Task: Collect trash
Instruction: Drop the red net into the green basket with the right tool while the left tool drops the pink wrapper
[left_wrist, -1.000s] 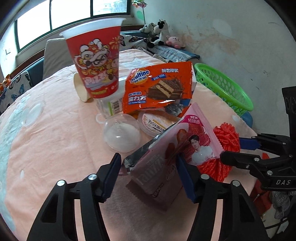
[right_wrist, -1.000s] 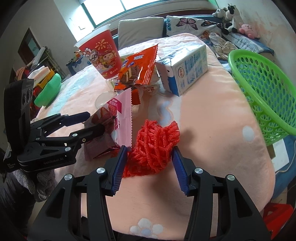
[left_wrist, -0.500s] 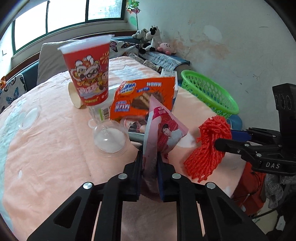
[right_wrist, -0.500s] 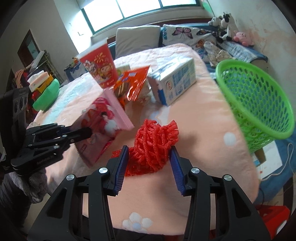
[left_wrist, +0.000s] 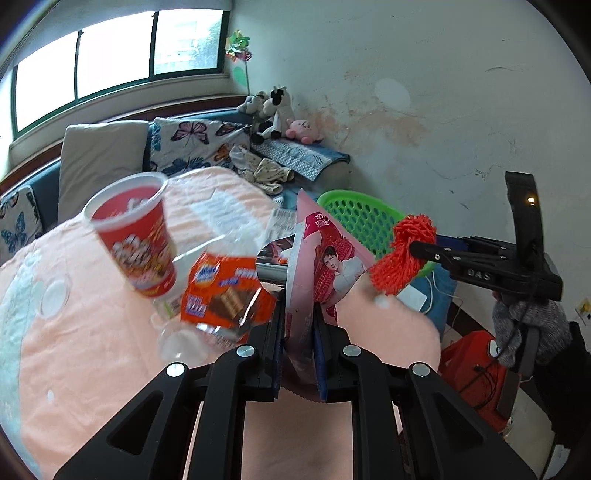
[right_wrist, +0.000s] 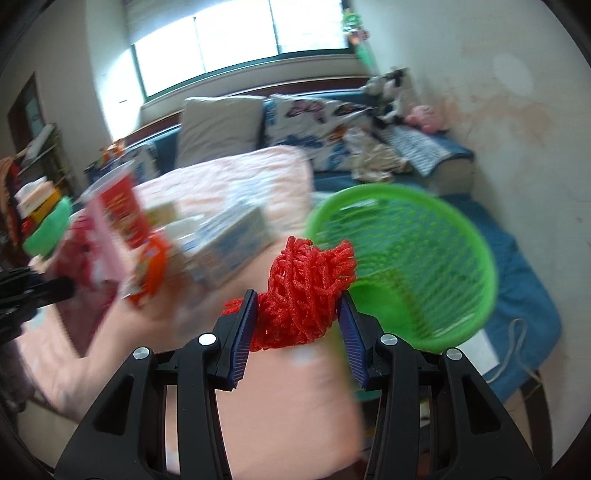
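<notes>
The left claw (left_wrist: 298, 354) is clamped on the lower end of a pink snack wrapper (left_wrist: 321, 266), which stands up edge-on between its blue pads, clear of the surface (left_wrist: 92, 350). The right claw (right_wrist: 297, 325) grips a wad of red foam netting (right_wrist: 306, 291), its pads pressing both sides; in the left wrist view that wad hangs in front of the green basket (right_wrist: 413, 280). The basket sits just off the far edge of the surface, and what shows of its inside looks empty, so no trash appears collected yet.

Two pieces are in hand and close to the basket; the drop seems the step at hand. Left on the pink-clothed surface are a red paper cup (left_wrist: 135, 236), an orange wafer wrapper (left_wrist: 225, 291), a clear plastic lid (left_wrist: 183, 341) and a blue-and-white carton (right_wrist: 229, 247). Most of the task therefore remains.
</notes>
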